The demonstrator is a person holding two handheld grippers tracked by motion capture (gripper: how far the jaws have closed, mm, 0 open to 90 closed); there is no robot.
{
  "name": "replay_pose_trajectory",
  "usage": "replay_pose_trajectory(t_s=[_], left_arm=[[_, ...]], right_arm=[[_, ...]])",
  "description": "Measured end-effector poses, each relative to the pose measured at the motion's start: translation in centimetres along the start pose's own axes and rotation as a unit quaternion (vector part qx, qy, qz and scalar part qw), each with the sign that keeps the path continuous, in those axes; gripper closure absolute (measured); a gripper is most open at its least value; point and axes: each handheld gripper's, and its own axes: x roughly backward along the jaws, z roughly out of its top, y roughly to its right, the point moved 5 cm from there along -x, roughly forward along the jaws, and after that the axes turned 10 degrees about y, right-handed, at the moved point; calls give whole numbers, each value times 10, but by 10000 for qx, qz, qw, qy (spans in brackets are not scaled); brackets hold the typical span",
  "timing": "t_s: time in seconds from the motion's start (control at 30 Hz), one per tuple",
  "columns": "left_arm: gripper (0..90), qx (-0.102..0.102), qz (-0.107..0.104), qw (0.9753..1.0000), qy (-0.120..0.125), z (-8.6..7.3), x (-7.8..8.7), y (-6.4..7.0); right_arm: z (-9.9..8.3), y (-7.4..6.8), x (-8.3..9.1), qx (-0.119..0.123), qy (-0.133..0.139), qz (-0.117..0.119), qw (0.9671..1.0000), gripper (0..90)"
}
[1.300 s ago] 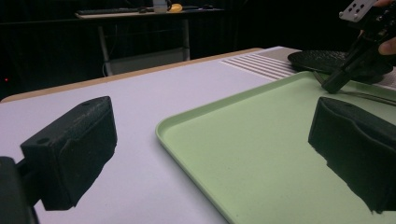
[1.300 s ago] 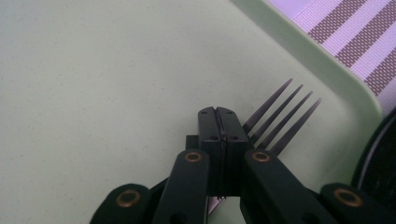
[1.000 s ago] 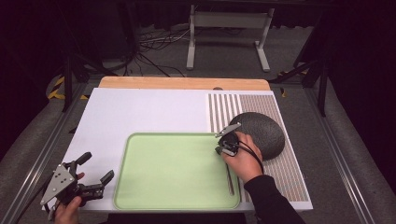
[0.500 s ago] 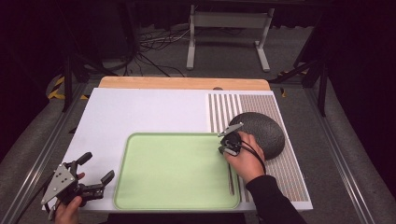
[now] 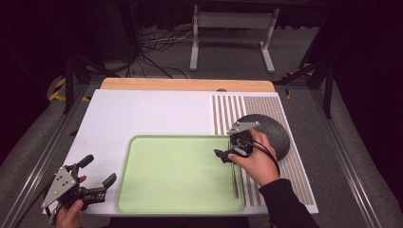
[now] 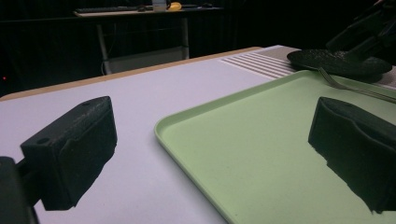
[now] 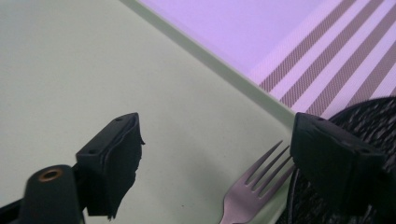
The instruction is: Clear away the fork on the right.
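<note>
The white table top [image 5: 152, 114] is smooth and flat, with a plain wooden strip along its far edge and a panel of thin grey-and-white stripes [image 5: 228, 114] on its right side. On it lies a pale green tray [image 5: 176, 175], a matte rectangle with rounded corners and a low raised rim. Just off the tray's right edge sits a dark round plate [image 5: 273, 130] with a finely ribbed, rough-looking surface, resting on the striped panel.

A slim metal fork [image 7: 245, 200] lies in the tray along its right side, tines towards the plate and close beside its rim.

The right gripper [image 5: 227, 155] hangs over the fork at the tray's right edge, its blocky black jaws spread wide apart with nothing between them. The left gripper [image 5: 99, 176] sits at the tray's near left corner, jaws likewise wide open and empty, one over the white top, one over the tray.
</note>
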Motion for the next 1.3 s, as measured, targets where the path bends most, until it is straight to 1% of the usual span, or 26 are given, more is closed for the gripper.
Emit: replay_pose_trajectory(t_s=[0.07, 0.1, 0.13, 0.2, 0.3, 0.4, 0.47, 0.5, 0.53, 0.57, 0.63, 0.77, 0.87, 0.97, 1.07, 1.23, 1.3], left_arm=[[17, 0, 3, 10000, 1, 0, 0, 0], [17, 16, 1, 10000, 6, 0, 0, 0], [17, 15, 4, 10000, 24, 0, 0, 0], [17, 8, 7, 10000, 20, 0, 1, 0], [17, 13, 12, 10000, 35, 0, 0, 0], [17, 8, 14, 10000, 32, 1, 0, 0], [17, 8, 16, 10000, 38, 1, 1, 0], [17, 8, 16, 10000, 38, 1, 1, 0], [17, 9, 22, 10000, 47, 1, 1, 0], [17, 16, 23, 10000, 49, 1, 1, 0], [17, 18, 19, 10000, 47, 1, 1, 0], [17, 24, 16, 10000, 49, 1, 0, 0], [17, 24, 18, 10000, 50, 1, 0, 0], [17, 25, 12, 10000, 51, 1, 0, 0], [17, 23, 8, 10000, 49, 1, 0, 0], [17, 24, 15, 10000, 53, 1, 1, -1], [17, 20, 19, 10000, 54, 1, 1, -1]], right_arm=[[3, -1, 6, 9, 91, 70, 9999, 151], [3, -1, 6, 9, 91, 70, 9999, 151], [8, -1, 14, 121, 305, 147, 9994, 139], [10, 0, 21, 191, 394, 130, 9990, 138], [14, 1, 31, 332, 579, 246, 9975, 130], [16, 3, 39, 441, 745, 260, 9959, 112], [16, 4, 45, 442, 856, 285, 9949, 112], [16, 4, 45, 442, 856, 285, 9949, 112], [16, 6, 50, 439, 975, 309, 9938, 107], [16, 6, 50, 439, 975, 309, 9938, 107], [15, 9, 57, 438, 1075, 275, 9929, 107], [12, 15, 65, 429, 1109, 228, 9926, 107], [11, 18, 73, 461, 1214, 213, 9913, 107], [8, 24, 82, 467, 1389, 217, 9890, 107], [3, 29, 88, 498, 1489, 194, 9874, 107], [-5, 36, 97, 483, 1676, 180, 9845, 103], [-9, 38, 101, 472, 1803, 156, 9824, 103]])
